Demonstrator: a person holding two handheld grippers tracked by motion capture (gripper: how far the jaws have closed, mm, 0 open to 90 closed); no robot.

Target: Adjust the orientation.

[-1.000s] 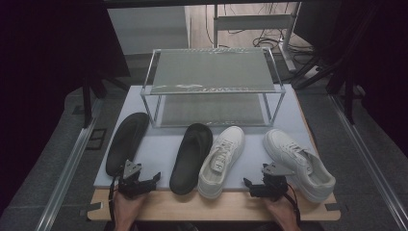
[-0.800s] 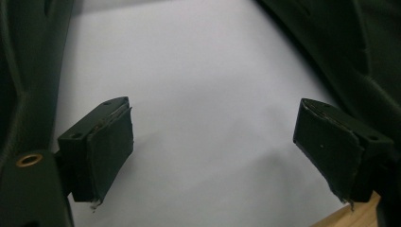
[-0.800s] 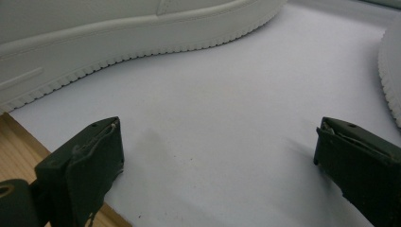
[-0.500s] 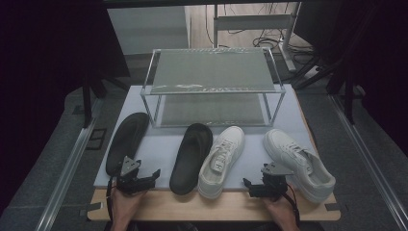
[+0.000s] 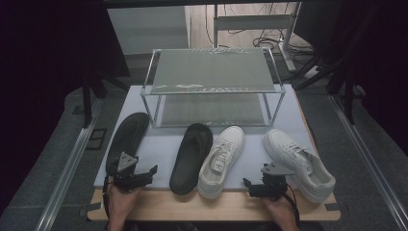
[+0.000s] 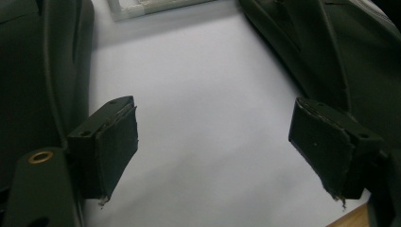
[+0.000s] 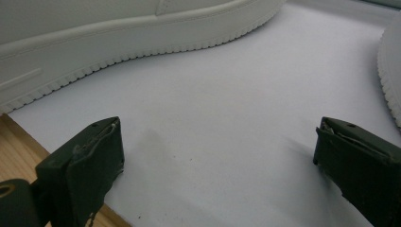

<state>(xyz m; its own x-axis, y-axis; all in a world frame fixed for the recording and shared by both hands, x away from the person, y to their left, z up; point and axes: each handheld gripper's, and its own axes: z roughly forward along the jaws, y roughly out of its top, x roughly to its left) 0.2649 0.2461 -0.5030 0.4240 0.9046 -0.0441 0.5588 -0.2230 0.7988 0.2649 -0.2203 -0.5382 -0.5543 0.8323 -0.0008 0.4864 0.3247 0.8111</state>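
I hold both grippers low at the near edge of the mat (image 5: pixel 159 149), jaws spread and empty: my left gripper (image 5: pixel 144 174) between the two black sandals (image 5: pixel 191 151), my right gripper (image 5: pixel 254 186) between the white sneakers (image 5: pixel 222 160), ready for the empty rack (image 5: pixel 211 86) beyond.

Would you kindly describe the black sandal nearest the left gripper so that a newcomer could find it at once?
Start at the two-tier wire shelf at the back of the pale mat; four pieces of footwear lie in a row in front of it. The black sandal is the leftmost, just beyond the left gripper. Unlike the other black sandal, it lies alone, not beside a white sneaker.
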